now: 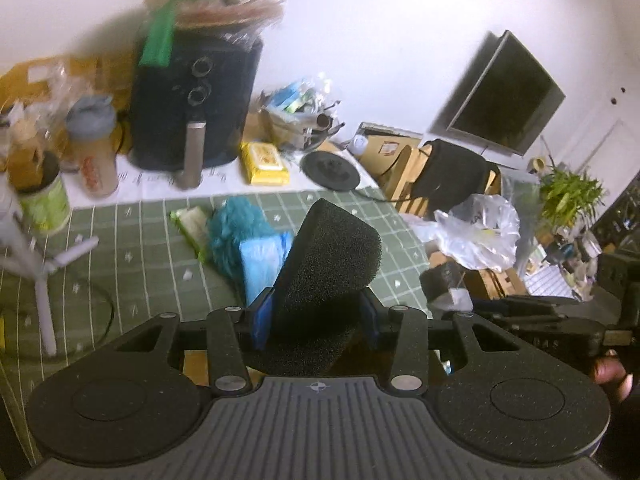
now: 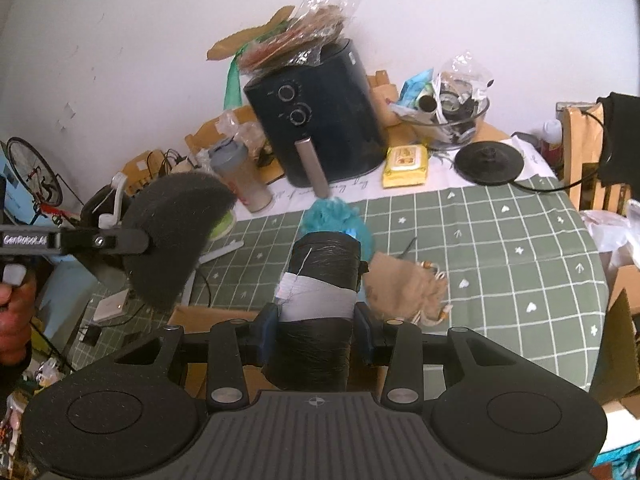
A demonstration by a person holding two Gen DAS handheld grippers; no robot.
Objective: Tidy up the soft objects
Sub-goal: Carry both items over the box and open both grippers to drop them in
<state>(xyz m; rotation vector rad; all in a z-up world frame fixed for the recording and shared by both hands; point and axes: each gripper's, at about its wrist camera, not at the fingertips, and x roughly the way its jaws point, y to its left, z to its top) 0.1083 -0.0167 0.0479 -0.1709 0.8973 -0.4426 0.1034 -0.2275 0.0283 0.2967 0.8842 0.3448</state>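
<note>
The left gripper [image 1: 316,320] is clamped on a dark foam wedge [image 1: 332,264], held above the near edge of the green checked table [image 2: 500,248]. The right gripper [image 2: 316,332] pinches a black roll with a grey band [image 2: 320,280] between its pads. Beyond lie a teal fluffy ball [image 1: 234,232] and, at the far edge, a black air fryer [image 2: 320,108].

Left wrist: close, angled down over green checked tablecloth [image 1: 132,248] | Right wrist: same, from the right | Shared: air fryer [image 1: 192,96], tablecloth
</note>
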